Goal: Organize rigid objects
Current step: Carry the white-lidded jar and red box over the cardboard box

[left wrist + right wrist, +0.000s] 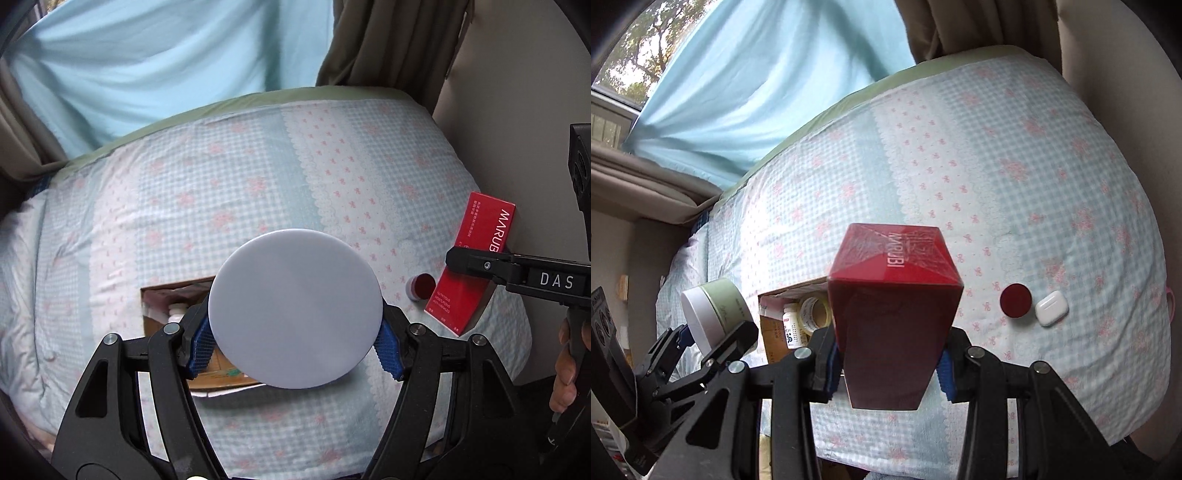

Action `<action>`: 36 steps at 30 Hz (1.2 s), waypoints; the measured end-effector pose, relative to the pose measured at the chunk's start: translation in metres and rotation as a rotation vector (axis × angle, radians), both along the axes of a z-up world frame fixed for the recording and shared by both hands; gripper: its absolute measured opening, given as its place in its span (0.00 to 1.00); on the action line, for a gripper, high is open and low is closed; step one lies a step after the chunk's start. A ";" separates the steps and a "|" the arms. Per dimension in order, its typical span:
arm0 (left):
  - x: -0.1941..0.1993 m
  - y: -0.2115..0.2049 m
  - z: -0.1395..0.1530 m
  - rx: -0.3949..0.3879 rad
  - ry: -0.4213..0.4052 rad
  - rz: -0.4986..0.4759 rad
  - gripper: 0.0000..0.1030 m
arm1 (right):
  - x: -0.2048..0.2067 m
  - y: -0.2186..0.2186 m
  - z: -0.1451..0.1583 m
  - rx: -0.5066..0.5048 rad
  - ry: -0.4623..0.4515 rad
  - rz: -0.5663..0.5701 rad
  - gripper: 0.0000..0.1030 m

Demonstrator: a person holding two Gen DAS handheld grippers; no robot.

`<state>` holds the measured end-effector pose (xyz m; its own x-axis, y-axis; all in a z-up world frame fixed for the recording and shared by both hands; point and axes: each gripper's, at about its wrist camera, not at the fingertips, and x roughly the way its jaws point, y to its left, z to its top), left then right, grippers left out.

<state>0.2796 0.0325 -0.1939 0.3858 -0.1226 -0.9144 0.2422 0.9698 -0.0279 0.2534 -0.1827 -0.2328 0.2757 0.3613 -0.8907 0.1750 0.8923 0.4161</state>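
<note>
Blue-padded fingers [201,347] of my left gripper [295,350] are clamped on a round cream jar [294,308], white base filling frame centre in the left wrist view; in the right wrist view it sits at lower left, green body and white base [714,314], label script too small to read. My right gripper [886,373] is clamped on a red carton [895,306], cellophane-wrapped, "MARUBI" in white on its top face. In the left view the same carton [469,269] shows at right edge, "MARUB" visible plus smaller lines I can't read; the right gripper body there carries "DAS".

Open cardboard box [790,317] lies on the checked quilt [997,166] left of centre, holding a tape roll [816,312] and a white bottle [792,326] with printed label, illegible. Right of the carton on the quilt: a small red-lidded pot [1015,300], touching or just beside a white earbud case [1051,308], probably touching, hard to tell. Light blue curtain [757,74] fills upper left.
</note>
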 end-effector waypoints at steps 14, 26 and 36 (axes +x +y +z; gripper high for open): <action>-0.024 0.163 -0.105 0.004 0.154 -0.048 0.65 | 0.015 0.172 -0.060 -0.064 0.114 0.058 0.37; -0.012 0.161 -0.195 0.023 0.192 -0.086 0.66 | 0.018 0.207 -0.133 -0.306 0.164 0.109 0.37; 0.001 0.154 -0.221 0.048 0.226 -0.081 0.66 | 0.033 0.191 -0.171 -0.346 0.247 0.156 0.38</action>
